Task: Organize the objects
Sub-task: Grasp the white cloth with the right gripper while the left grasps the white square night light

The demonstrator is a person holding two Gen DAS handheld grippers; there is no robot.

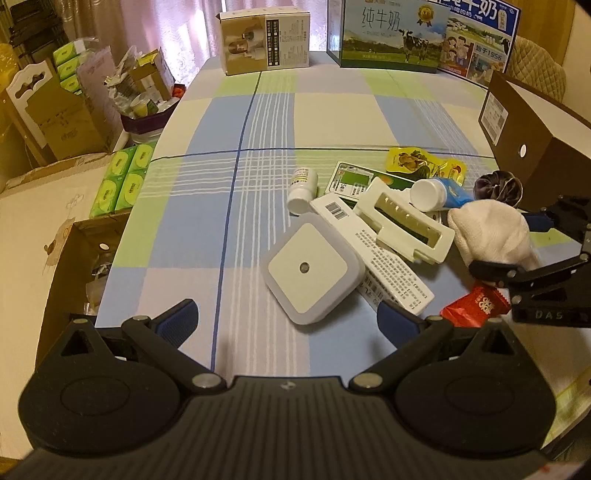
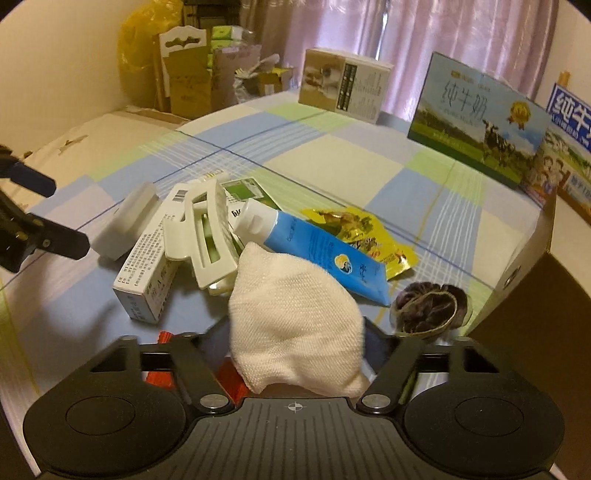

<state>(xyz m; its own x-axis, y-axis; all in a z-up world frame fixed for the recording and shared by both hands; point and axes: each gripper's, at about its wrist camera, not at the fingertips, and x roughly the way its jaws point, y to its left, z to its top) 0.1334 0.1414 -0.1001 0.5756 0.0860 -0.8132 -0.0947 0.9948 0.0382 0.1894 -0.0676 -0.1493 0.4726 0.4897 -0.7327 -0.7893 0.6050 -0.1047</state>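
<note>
A pile lies on the checked tablecloth (image 1: 266, 122): a square white night light (image 1: 310, 271), a long white barcoded box (image 1: 391, 269), a white claw clip (image 1: 406, 221), a pill bottle (image 1: 303, 188), a blue tube (image 1: 454, 195), a yellow snack packet (image 1: 410, 160) and a dark scrunchie (image 1: 498, 186). My left gripper (image 1: 288, 321) stands open just short of the night light. My right gripper (image 2: 299, 343) is shut on a bunched white cloth (image 2: 295, 314), lifted beside the pile. A red packet (image 1: 476, 306) lies under it.
An open brown cardboard box (image 1: 532, 133) stands at the table's right edge, close to the scrunchie (image 2: 432, 306). Milk cartons (image 1: 391, 33) and a beige box (image 1: 266, 40) line the far edge. Cartons and green tissue packs (image 1: 122, 181) crowd the left side.
</note>
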